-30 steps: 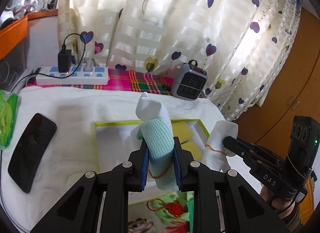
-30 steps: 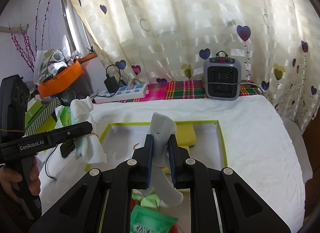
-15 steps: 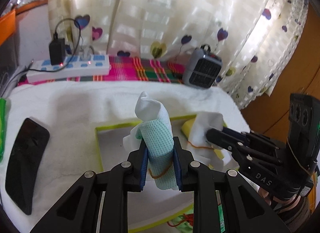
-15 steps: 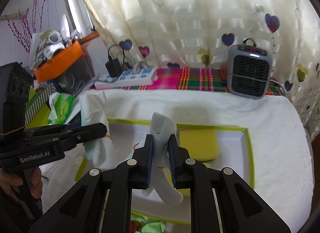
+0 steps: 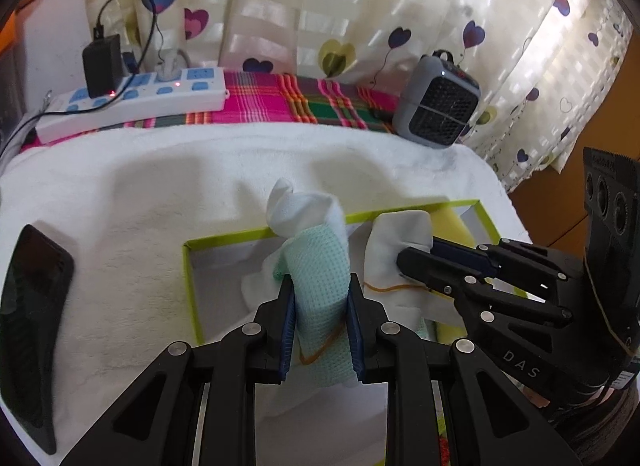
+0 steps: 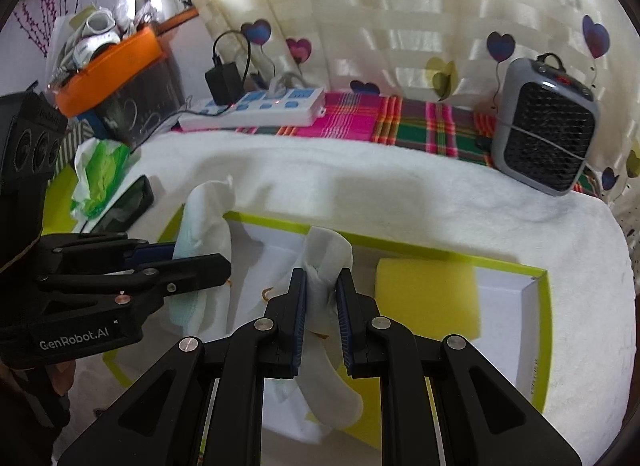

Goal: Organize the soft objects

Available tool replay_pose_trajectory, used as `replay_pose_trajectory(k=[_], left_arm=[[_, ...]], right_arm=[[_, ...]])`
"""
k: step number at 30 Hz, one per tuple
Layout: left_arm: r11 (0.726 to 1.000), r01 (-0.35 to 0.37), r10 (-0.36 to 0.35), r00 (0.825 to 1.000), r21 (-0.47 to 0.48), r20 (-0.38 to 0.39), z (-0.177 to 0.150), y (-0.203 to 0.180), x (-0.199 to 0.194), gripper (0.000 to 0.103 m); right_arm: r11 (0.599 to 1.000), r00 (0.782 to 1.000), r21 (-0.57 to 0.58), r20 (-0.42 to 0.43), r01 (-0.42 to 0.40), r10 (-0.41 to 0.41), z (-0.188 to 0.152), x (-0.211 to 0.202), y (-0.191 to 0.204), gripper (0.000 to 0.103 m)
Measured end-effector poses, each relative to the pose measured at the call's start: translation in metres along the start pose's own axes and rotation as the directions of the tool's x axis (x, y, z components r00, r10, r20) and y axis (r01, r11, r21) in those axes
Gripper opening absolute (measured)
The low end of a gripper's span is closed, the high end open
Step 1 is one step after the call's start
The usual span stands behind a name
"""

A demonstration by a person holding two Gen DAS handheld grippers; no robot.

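The left gripper (image 5: 320, 306) is clamped on a mint cloth roll (image 5: 318, 286), the right gripper (image 6: 321, 302) on a white cloth roll (image 6: 326, 266), both above the green-rimmed tray (image 6: 536, 306). Each roll should be lowered beside the yellow sponge (image 6: 428, 298) (not onto it), then released.

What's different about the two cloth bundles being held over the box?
The mint bundle, in the left hand-held gripper, is waffle-textured green with white cloth on top; the white bundle, in the right hand-held gripper, is plain white. The mint one looks thicker. An orange band circles each; both hang over the green-rimmed box.
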State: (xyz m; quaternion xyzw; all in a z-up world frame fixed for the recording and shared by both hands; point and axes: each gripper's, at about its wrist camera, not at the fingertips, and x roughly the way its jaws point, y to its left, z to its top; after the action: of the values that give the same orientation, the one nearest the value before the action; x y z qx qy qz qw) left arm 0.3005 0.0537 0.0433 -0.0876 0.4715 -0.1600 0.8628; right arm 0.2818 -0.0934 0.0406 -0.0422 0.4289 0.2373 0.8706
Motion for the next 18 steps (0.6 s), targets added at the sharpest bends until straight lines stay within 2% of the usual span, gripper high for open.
replay_pose_trajectory(k=[8, 15, 17, 18], left_arm=[[1.0, -0.014, 0.015, 1.0, 0.004, -0.016, 0.0004, -0.0023, 0.0097, 0.023], [1.0, 0.012, -0.012, 1.0, -0.004, -0.016, -0.0006, -0.0023, 0.0078, 0.027], [1.0, 0.014, -0.014, 1.0, -0.007, -0.015, -0.0005, -0.0025, 0.0073, 0.031], [1.0, 0.014, -0.014, 1.0, -0.012, -0.012, -0.0009, -0.0025, 0.0059, 0.036]], right_arm=[[1.0, 1.0, -0.004, -0.01, 0.0, 0.0, 0.0016, 0.0061, -0.0019, 0.016], [1.0, 1.0, 0.01, -0.019, 0.002, -0.001, 0.0001, 0.0061, -0.0045, 0.018], [1.0, 1.0, 0.002, -0.019, 0.011, -0.011, 0.0001, 0.0053, -0.004, 0.022], [1.0, 1.0, 0.002, -0.017, 0.017, -0.017, 0.0002, 0.0045, -0.0039, 0.023]])
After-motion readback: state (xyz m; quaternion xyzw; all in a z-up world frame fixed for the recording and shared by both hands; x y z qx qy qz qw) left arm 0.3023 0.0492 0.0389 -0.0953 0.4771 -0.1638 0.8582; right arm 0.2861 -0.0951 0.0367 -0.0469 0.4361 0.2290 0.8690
